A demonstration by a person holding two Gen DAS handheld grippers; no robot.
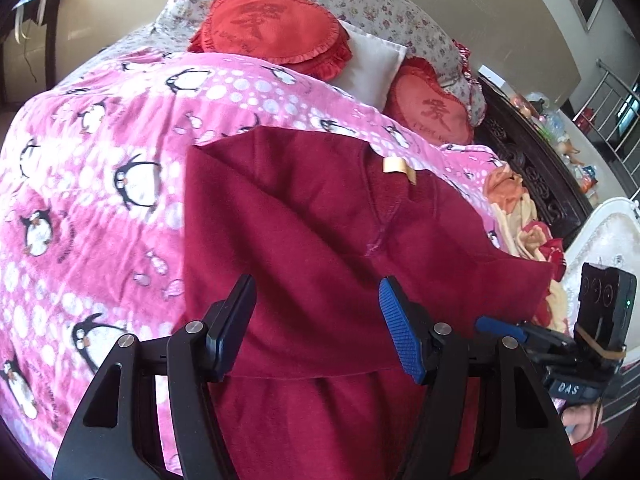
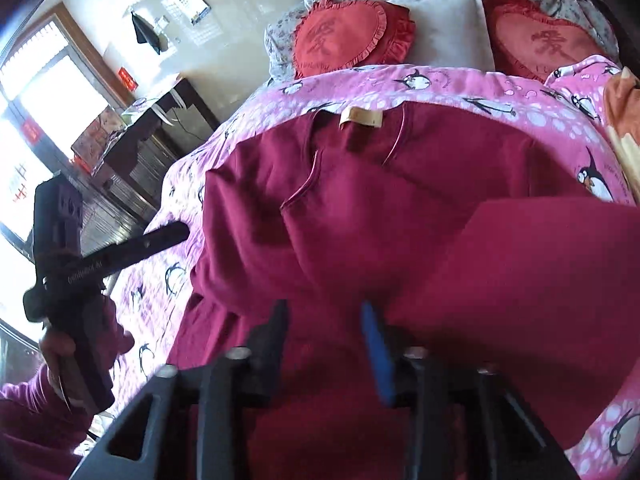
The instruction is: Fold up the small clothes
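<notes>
Sweater (image 1: 320,216): dark red, flat on the pink blanket (image 1: 100,184), collar tag (image 1: 398,168) at the far end.
Long axis: runs away from both grippers, hem nearest.
Left gripper (image 1: 318,320): spread, over the hem, holding nothing.
Right gripper (image 2: 326,344): parted, blurred, nothing visibly pinched; over the folded right side.
Nearer: both about level at the hem.

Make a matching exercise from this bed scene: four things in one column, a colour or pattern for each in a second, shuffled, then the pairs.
Things:
1. sweater
2. blanket
3. heart cushion
4. neck label

Descriptions:
A. pink with penguins
B. beige
C. dark red, plain
D. orange-red with a frilled edge

Pairs: 1-C, 2-A, 3-D, 4-B
</notes>
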